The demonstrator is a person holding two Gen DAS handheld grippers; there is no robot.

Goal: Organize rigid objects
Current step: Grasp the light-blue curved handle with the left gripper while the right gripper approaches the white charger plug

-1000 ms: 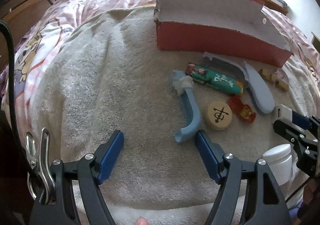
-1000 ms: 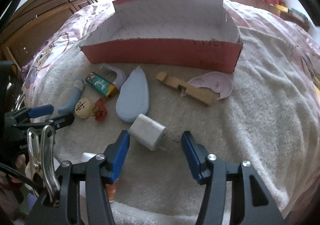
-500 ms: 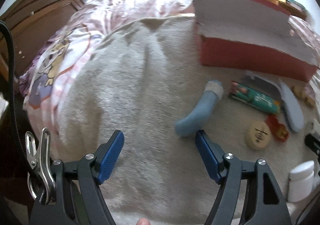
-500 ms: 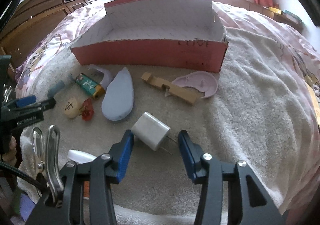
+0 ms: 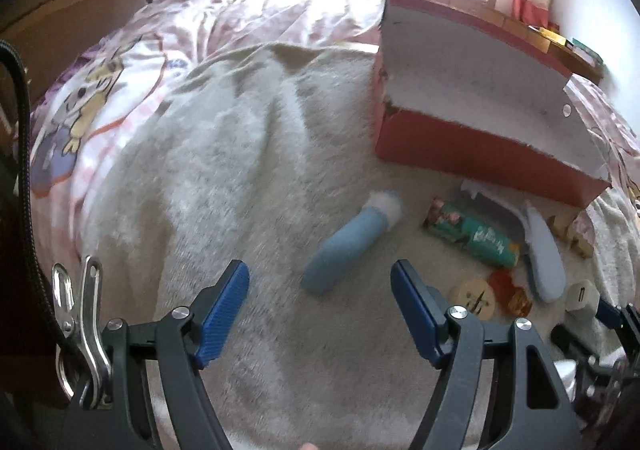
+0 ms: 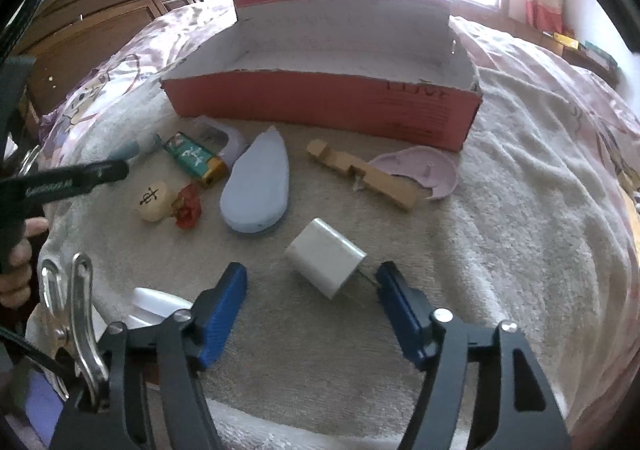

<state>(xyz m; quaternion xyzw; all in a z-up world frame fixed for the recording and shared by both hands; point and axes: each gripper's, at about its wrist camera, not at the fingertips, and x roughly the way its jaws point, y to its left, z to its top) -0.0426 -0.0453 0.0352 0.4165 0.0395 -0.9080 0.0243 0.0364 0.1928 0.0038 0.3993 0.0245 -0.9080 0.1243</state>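
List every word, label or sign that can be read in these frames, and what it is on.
Round wooden piece: one black character, not clear enough to name.
Green pack: white characters, too blurred to read.
Red box front: dark handwriting, illegible.
Left gripper arm, in the right wrist view: white lettering, too blurred.
No other text.

The round cream wooden disc (image 6: 154, 201) bears a black brush-written character, too small to read with certainty. The green packet (image 6: 192, 158) carries white characters on its face, also illegible at this size, and the red box (image 6: 420, 112) shows faint dark handwriting on its front wall that cannot be made out. White lettering runs along the black arm of the left gripper (image 6: 60, 184) but stays blurred.
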